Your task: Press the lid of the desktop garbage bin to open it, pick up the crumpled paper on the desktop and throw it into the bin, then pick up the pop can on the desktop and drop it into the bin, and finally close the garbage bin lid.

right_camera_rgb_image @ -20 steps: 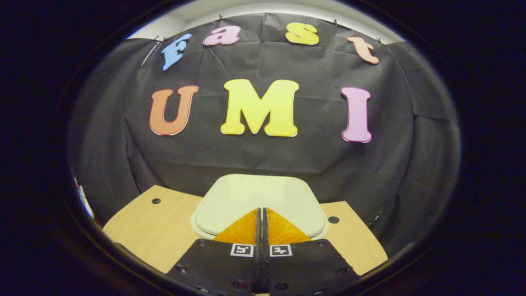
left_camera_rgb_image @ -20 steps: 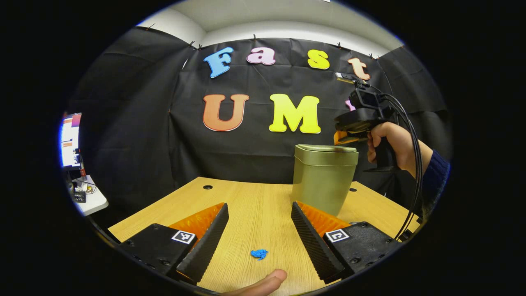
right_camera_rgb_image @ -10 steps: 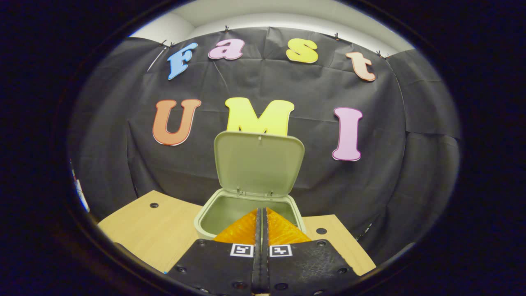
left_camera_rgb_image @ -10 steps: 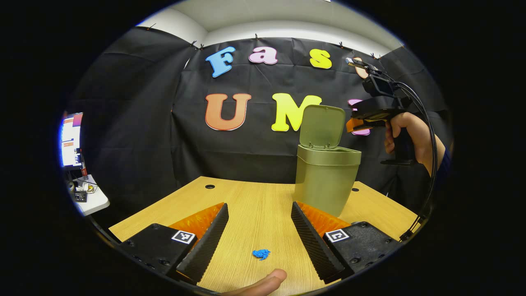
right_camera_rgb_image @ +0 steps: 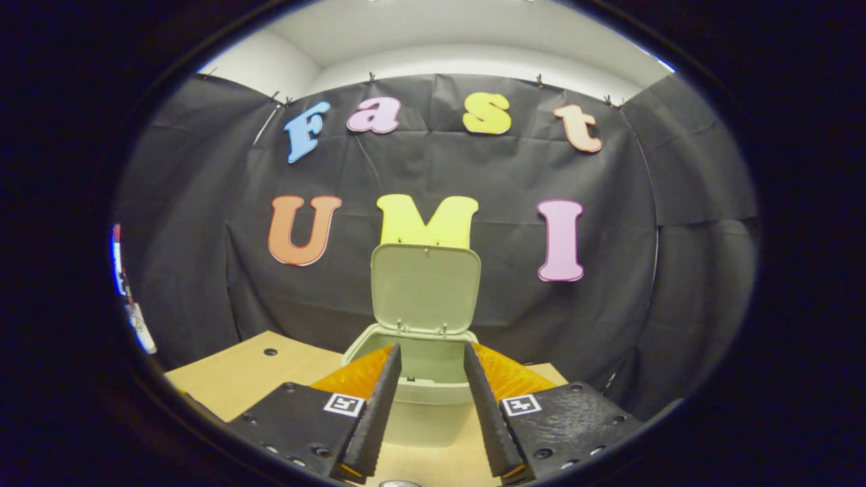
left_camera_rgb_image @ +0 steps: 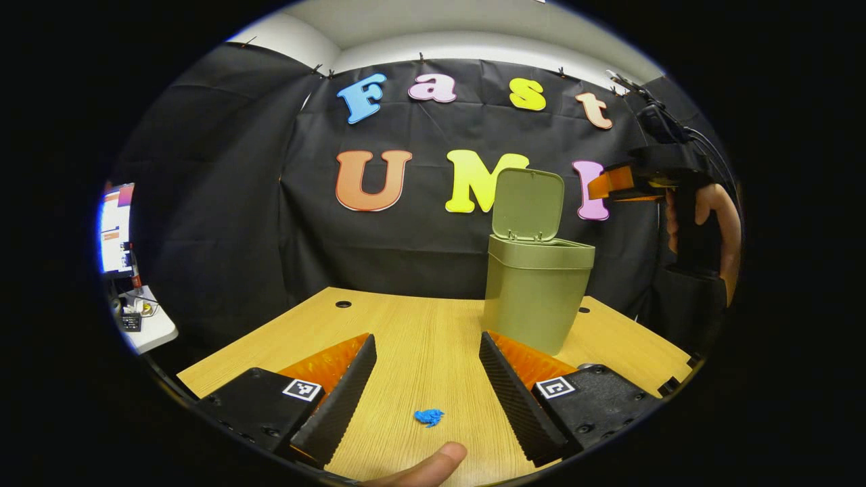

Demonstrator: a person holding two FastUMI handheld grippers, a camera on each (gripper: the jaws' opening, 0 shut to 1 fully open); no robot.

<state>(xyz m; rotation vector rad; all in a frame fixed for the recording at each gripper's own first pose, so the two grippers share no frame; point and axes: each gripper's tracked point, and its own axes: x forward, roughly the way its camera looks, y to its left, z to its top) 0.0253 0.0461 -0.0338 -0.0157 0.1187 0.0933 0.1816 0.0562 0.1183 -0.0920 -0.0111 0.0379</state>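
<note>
Bin [left_camera_rgb_image: 538, 297] stands on the bench [left_camera_rgb_image: 413, 338] with its lid [left_camera_rgb_image: 528, 204] flipped up, hinged at the far rim and standing nearly upright. In the left gripper view the left tool [left_camera_rgb_image: 425, 387] sits low over the bench, its 2 fingers [left_camera_rgb_image: 342, 399] spread wide with nothing between them but bare wood. A small blue scrap [left_camera_rgb_image: 427, 417] lies on the bench just ahead, between the spread fingers, and a fingertip [left_camera_rgb_image: 423, 468] pokes in at the bottom edge. The bin is ahead and to the right of this tool, well apart from it. Farther right and higher, the right tool [left_camera_rgb_image: 609, 182] hangs in the air beside the raised lid, gripped by a hand [left_camera_rgb_image: 710, 223], clear of the bin. In the right gripper view the right tool [right_camera_rgb_image: 429, 399] has its fingers parted a moderate way, holding nothing, and the bin [right_camera_rgb_image: 419, 399] sits straight ahead and just below, its open mouth framed between them, lid [right_camera_rgb_image: 425, 287] up behind. Off to the far left, a screen [left_camera_rgb_image: 115, 230] glows above a small white table [left_camera_rgb_image: 152, 328].
</note>
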